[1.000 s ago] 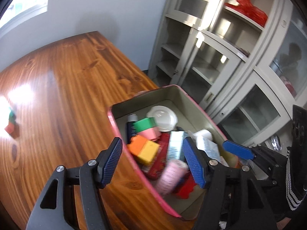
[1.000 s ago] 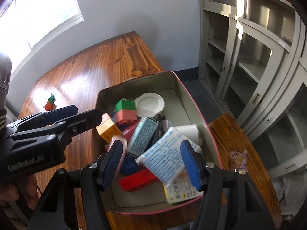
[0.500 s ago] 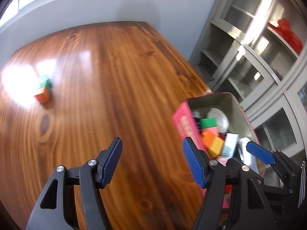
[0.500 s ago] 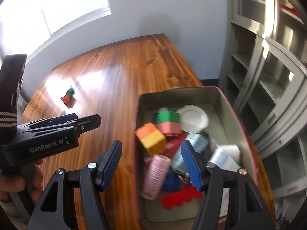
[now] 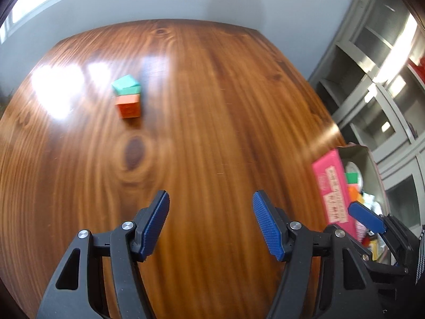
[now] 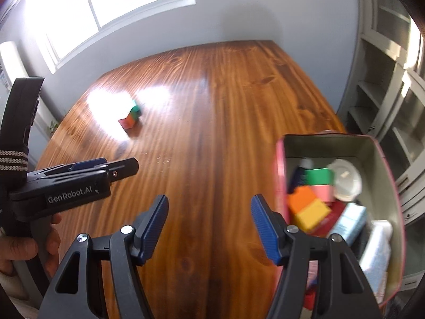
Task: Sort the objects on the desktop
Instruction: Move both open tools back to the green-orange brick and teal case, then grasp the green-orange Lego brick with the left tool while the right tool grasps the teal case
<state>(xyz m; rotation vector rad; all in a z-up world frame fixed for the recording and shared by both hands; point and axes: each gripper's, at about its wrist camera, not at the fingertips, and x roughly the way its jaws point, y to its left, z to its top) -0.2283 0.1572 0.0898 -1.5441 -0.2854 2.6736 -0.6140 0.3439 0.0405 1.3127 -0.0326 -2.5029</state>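
A pink tin box (image 6: 387, 159) full of several blocks, packets and a white lid stands at the table's right edge, seen side-on as the pink box (image 5: 332, 186) in the left wrist view. A green-and-orange block stack (image 5: 127, 98) sits alone far out on the wooden table (image 5: 212, 93); the same stack (image 6: 130, 117) shows in the right wrist view. My left gripper (image 5: 209, 223) is open over bare wood, nothing between its fingers. My right gripper (image 6: 209, 223) is open too, just left of the box. The left gripper (image 6: 106, 167) appears at the left, held by a hand.
Grey glass-door cabinets (image 6: 393, 93) stand close behind the table's right side. A window (image 6: 111, 2) throws bright glare on the wood near the block stack. A grey wall runs along the table's far edge.
Both grippers have swung left, away from above the box and out over bare wood. The box has slid to the right of each view, and the block stack has come closer to centre.
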